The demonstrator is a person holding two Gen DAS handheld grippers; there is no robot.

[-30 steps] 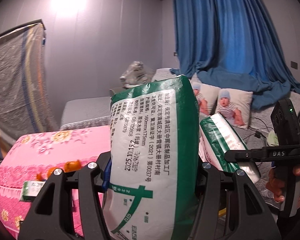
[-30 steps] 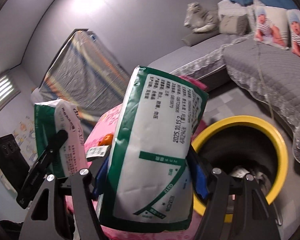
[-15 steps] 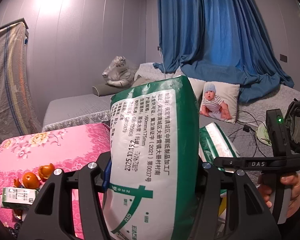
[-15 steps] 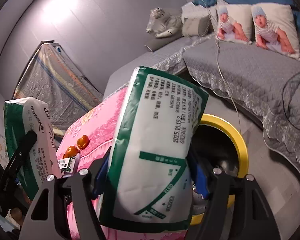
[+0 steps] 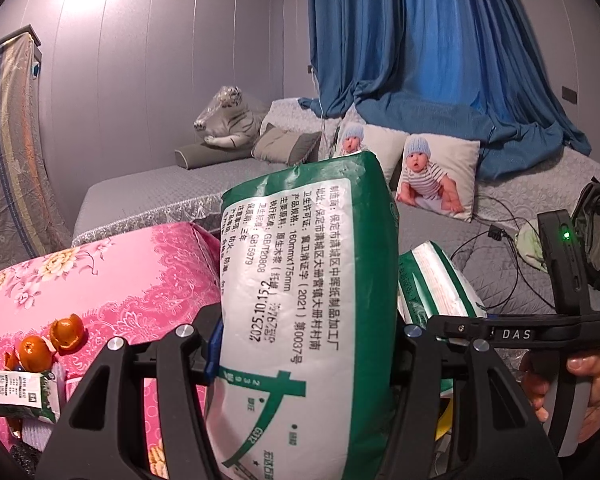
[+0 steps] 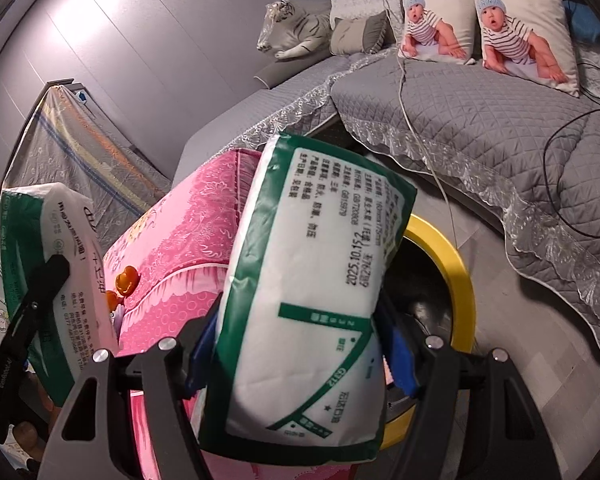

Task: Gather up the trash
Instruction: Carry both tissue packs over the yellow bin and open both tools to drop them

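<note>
Each hand-held gripper, left (image 5: 304,344) and right (image 6: 300,344), is clamped on a tissue pack (image 5: 300,300) (image 6: 312,280) (light, soft, slippery film); you should squeeze mid-body.

I see glossy, crinkled plastic film on the tissue pack (image 5: 300,320) my left gripper (image 5: 304,344) clamps. Beside it, the tablecloth (image 5: 112,280) looks like satiny pink fabric. Behind it, the sofa cover (image 6: 480,120) is matt quilted grey cloth edged with lace.
</note>
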